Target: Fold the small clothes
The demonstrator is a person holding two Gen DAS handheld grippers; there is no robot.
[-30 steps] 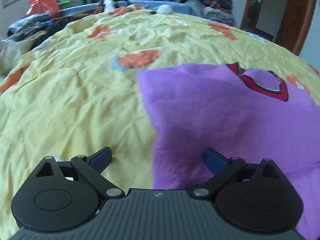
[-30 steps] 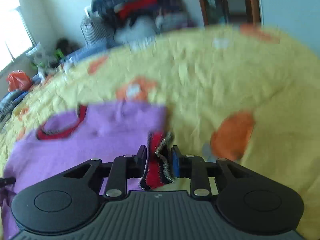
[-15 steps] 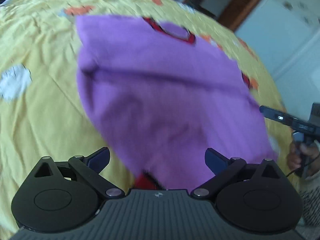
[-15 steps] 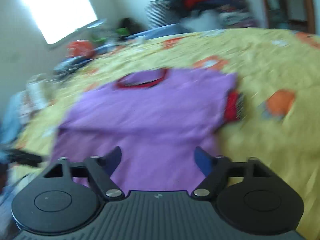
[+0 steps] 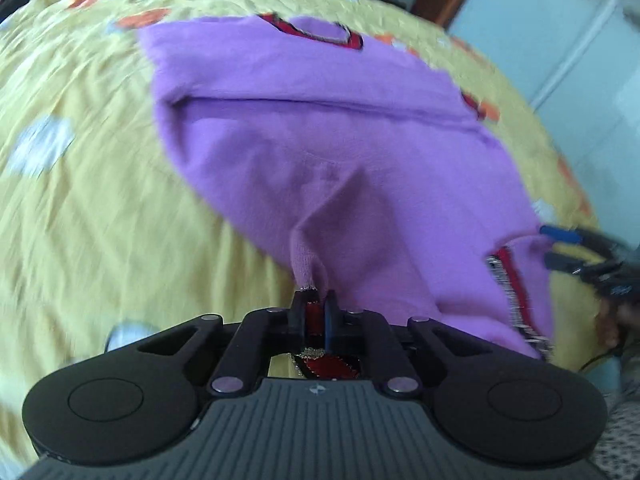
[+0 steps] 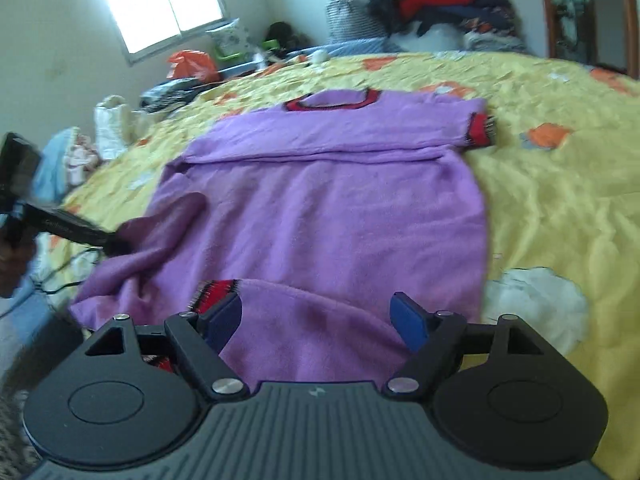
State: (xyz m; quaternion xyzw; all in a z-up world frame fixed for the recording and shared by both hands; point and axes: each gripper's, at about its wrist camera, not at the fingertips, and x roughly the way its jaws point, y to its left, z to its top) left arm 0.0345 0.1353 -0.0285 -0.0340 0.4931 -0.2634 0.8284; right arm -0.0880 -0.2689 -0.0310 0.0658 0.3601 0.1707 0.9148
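The purple sweater (image 6: pixel 320 208) lies spread on the yellow bedspread (image 6: pixel 560 200), directly ahead of both tongs, collar at the far end. The left tongs (image 5: pixel 316 304) are closing, and their pads pinch a bunched fold of the sweater at its red-trimmed hem; the cloth rises in a ridge from the tips. The right tongs (image 6: pixel 318 316) stand wide apart and grip nothing; a near fold of the sweater lies between and below the blue pads (image 6: pixel 408 320). A red-cuffed sleeve (image 6: pixel 480 130) lies far right of the right tongs.
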